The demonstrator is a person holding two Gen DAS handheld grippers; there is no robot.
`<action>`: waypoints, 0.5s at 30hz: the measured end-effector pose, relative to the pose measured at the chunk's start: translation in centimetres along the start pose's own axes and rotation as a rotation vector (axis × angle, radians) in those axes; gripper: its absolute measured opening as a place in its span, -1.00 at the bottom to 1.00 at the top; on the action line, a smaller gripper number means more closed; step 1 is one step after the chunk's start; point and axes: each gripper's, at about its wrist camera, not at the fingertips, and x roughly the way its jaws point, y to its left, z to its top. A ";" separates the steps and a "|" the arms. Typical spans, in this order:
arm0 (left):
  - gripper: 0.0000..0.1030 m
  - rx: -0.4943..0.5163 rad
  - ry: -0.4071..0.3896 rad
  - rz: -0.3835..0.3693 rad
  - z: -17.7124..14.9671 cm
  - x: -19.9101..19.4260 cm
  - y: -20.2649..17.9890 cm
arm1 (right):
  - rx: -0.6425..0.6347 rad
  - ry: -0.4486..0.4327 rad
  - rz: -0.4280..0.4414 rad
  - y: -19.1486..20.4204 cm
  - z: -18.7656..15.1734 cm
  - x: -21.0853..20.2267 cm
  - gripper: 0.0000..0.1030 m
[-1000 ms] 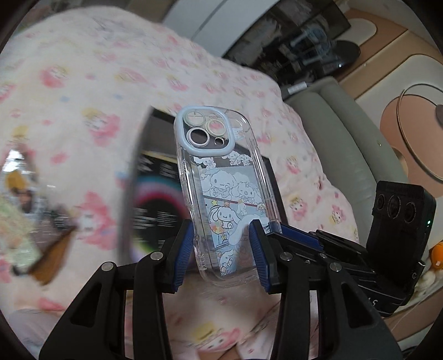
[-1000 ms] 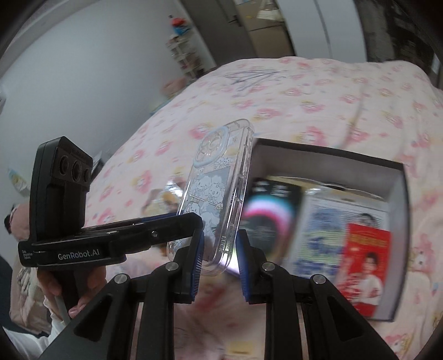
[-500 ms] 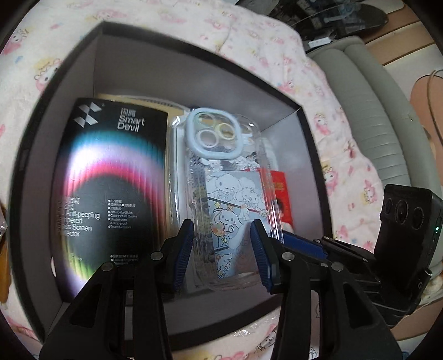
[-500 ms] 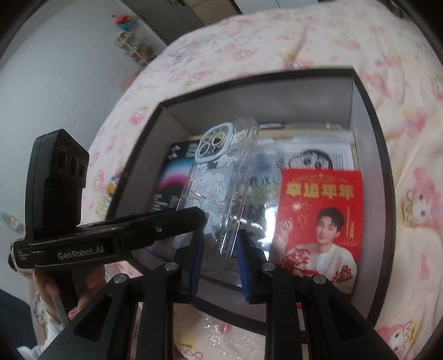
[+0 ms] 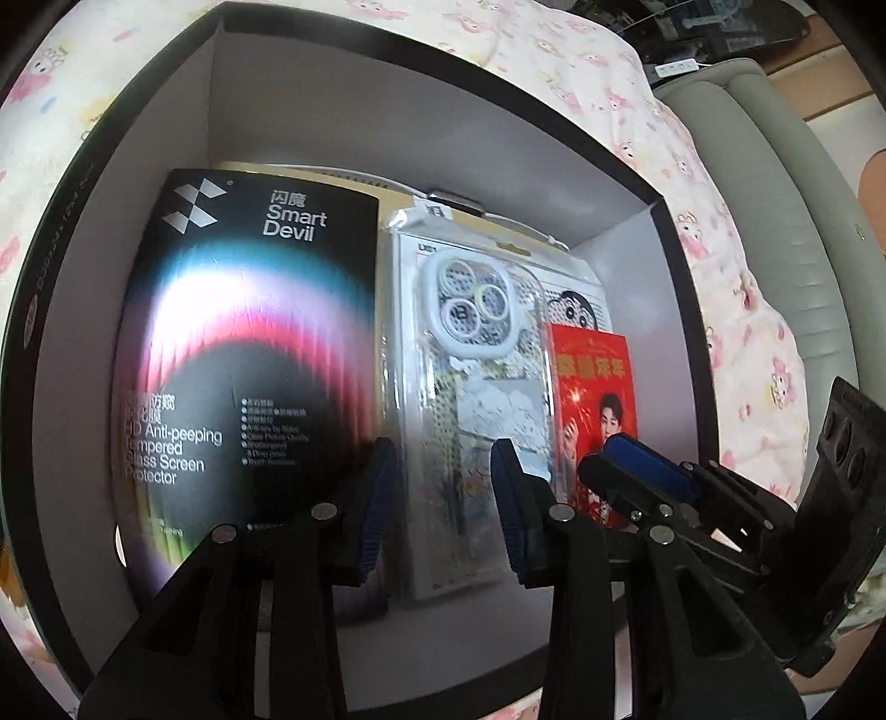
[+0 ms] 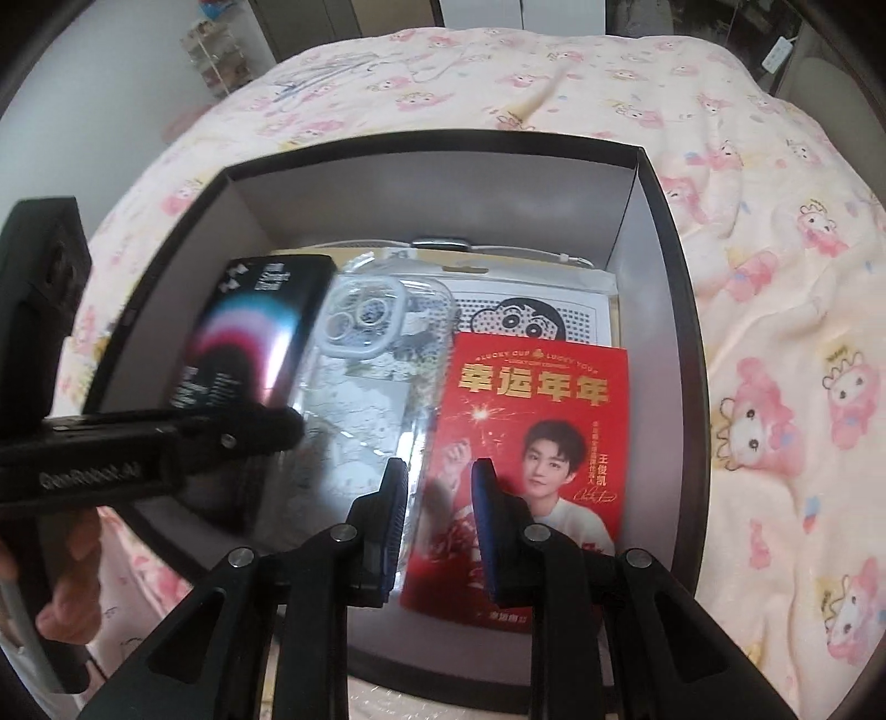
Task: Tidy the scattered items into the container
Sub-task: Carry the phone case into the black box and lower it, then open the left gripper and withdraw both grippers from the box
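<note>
A clear phone case (image 5: pixel 482 399) with a white camera ring and cartoon print lies flat in the dark box (image 5: pixel 398 52), on a cartoon packet between the black screen-protector package (image 5: pixel 249 343) and a red card (image 5: pixel 592 387). My left gripper (image 5: pixel 443 498) hovers over the case's lower end. Its jaws are closing and the pads do not press on the case. My right gripper (image 6: pixel 440 509) stands over the red card (image 6: pixel 531 437), at the right edge of the case (image 6: pixel 371 387). Its jaws are narrowly apart, with only the card showing through the gap.
The box (image 6: pixel 443 138) sits on a bed with a pink cartoon-print cover (image 6: pixel 775 332). A grey sofa (image 5: pixel 775 221) stands beyond the bed. A hand (image 6: pixel 66 581) holds the left gripper's handle at the box's left side. A crinkly wrapper (image 6: pixel 387 703) lies in front of the box.
Both grippers came down over the box with the case. It stood upright in both grips above the bed; now it lies flat inside, free of both.
</note>
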 end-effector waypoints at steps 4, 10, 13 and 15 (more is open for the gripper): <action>-0.39 0.002 -0.002 0.019 0.3 -0.4 0.0 | -0.026 0.027 0.023 0.5 0.3 1.1 -0.61; -0.40 0.013 0.025 0.028 -0.4 -0.9 0.0 | -0.023 0.095 0.142 1.1 0.1 1.9 -0.59; -0.40 0.002 -0.008 -0.007 -0.9 -2.3 0.4 | -0.002 0.073 0.135 0.4 -0.1 1.2 -0.59; -0.40 0.018 -0.032 0.002 -1.2 -3.0 0.3 | 0.003 0.027 0.088 0.0 -0.1 0.5 -0.59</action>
